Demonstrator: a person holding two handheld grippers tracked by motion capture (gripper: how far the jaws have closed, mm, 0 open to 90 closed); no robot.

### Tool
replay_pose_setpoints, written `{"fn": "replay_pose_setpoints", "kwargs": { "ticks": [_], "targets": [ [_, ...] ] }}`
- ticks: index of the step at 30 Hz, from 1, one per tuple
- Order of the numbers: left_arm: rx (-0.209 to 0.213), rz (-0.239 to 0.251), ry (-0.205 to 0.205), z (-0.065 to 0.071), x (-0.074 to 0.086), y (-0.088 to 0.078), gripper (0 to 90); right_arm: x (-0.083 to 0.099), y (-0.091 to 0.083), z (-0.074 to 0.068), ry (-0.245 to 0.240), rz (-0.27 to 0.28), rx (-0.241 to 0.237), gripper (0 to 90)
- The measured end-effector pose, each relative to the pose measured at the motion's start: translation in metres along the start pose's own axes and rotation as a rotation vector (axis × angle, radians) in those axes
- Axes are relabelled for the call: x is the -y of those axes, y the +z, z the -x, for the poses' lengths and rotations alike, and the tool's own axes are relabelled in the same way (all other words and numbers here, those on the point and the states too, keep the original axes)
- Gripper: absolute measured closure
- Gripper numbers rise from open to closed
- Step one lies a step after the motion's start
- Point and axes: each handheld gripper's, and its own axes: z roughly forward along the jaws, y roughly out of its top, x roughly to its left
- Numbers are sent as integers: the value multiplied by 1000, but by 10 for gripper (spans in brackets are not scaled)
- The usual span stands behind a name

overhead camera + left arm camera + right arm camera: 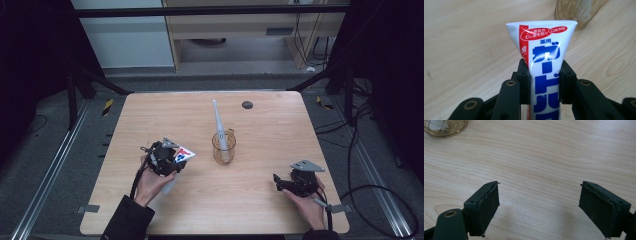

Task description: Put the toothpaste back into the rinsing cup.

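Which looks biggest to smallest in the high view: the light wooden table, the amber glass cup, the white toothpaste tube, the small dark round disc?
1. Light wooden table, by far.
2. Amber glass cup and white toothpaste tube: unsure, because the left gripper clamping the tube hides part of it.
3. Small dark round disc.

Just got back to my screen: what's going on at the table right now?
A person works at a wooden table with a hand-held gripper in each hand. The left hand-held gripper is clamped on a white toothpaste tube. The right hand-held gripper stands open over bare wood with nothing between its jaws. In the middle, a toothbrush stands in an amber cup.
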Motion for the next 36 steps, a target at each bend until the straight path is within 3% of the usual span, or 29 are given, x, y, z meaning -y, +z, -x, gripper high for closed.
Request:
{"fn": "replay_pose_setpoints", "kwargs": {
  "ticks": [6,10,28,36],
  "targets": [
    [-14,133,10,3,-10,-20,680,0,0,-1,1,6,1,161],
    [-22,181,6,4,-18,-26,680,0,-1,-2,0,12,2,161],
    [30,458,11,32,-67,-22,680,0,-1,-1,-6,22,3,154],
    [66,537,17,45,-89,-17,680,0,-1,0,-2,26,4,151]
  ]
}}
